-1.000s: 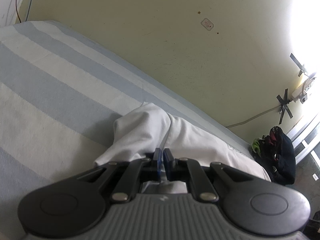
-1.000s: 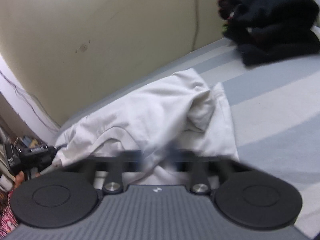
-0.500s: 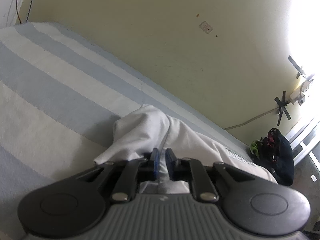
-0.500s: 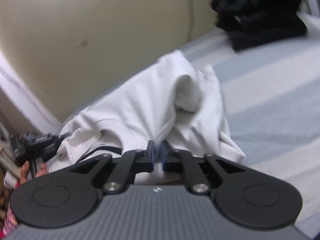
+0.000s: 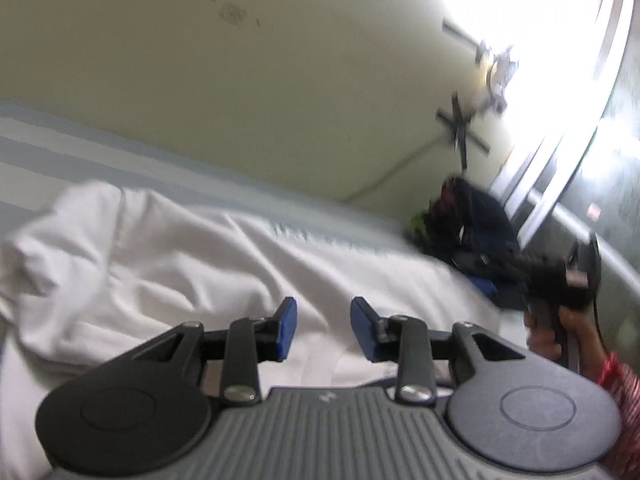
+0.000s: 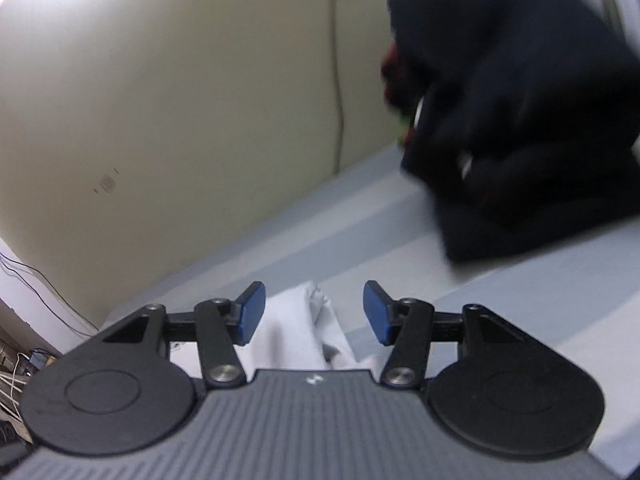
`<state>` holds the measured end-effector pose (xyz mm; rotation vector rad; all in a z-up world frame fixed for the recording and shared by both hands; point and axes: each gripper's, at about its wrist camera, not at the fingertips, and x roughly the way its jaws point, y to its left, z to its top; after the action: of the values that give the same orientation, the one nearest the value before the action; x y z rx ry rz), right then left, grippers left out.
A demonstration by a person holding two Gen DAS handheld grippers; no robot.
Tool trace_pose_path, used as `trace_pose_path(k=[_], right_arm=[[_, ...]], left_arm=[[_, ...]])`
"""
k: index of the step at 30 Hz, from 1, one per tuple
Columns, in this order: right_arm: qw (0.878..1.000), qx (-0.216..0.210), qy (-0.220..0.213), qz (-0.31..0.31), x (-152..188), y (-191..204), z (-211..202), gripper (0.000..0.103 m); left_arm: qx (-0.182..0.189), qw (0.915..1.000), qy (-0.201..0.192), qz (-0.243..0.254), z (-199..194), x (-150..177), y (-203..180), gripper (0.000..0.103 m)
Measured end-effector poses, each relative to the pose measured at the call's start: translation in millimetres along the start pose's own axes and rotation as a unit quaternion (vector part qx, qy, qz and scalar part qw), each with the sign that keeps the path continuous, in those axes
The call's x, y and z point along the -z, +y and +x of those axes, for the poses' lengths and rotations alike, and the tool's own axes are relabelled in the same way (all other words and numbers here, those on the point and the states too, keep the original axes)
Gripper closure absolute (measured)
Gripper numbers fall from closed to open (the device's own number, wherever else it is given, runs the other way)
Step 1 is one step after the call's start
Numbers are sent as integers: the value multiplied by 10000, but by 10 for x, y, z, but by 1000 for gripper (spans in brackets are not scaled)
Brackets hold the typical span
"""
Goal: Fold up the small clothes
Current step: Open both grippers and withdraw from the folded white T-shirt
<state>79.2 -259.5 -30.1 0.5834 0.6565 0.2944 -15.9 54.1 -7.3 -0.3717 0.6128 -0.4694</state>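
Observation:
A white garment (image 5: pixel 168 264) lies rumpled on the blue and white striped bed (image 5: pixel 36 140). My left gripper (image 5: pixel 323 330) is open and empty just above the cloth. In the right wrist view, my right gripper (image 6: pixel 314 312) is open and empty, with a bunched end of the white garment (image 6: pixel 308 328) below and between its blue pads (image 6: pixel 252 312). The right gripper's body (image 5: pixel 560 276) shows in the left wrist view at the right, held by a hand.
A pile of dark clothes (image 6: pixel 520 120) sits on the bed at the right, near the wall; it also shows in the left wrist view (image 5: pixel 468 224). The yellow wall (image 5: pixel 240 80) runs along the far side of the bed. Cables lie at lower left (image 6: pixel 16 372).
Both grippers were shut on the white garment and have opened and let it go. The garment has dropped onto the bed. Both views have swung to the right.

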Motion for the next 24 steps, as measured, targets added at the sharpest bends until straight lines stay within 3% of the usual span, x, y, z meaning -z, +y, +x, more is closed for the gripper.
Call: trace_pose_path(k=[1,2,3,5,7,10,13,14,15,18,21,24], right_arm=[[9999,-12,126,23,33,1,106,53],[9997,-45,226,69,74,5,176,82],[9994,-121,319,115,122,9,216,92],[9999,11,86,-76,204,49,133,93],[9997,156,-106,-128,289,24,10,93],[9996,224,-182,32,495,-142,-70,94],[9995,275,-180,16,481,-142,-85,93],[9993,329,-148,-68,472,-119,-78,91],[9989,417,-164,-116,453,-79,-73,82],[9953,696,-571,-365,428,96,-258,61],[9908,652,-862,-811,446,288,-398,61],[9889,371,-779,-1210,515,503,-393,61]], left_arm=[[-102,9999,134,-23,69,-7,15,72],[-247,9993,274,-78,142,-45,58,72],[-362,9986,365,-122,196,-84,108,73],[-475,9973,488,-271,279,-186,254,78],[-268,9971,517,-486,310,-240,372,80],[-45,9967,432,-684,308,-200,489,80],[5,9966,444,-695,295,-185,504,78],[30,9967,432,-682,301,-198,503,71],[61,9972,395,-639,279,-198,482,62],[185,9988,205,-410,141,-153,397,54],[460,9983,136,-335,92,-137,328,54],[508,9984,166,-177,118,-138,259,54]])
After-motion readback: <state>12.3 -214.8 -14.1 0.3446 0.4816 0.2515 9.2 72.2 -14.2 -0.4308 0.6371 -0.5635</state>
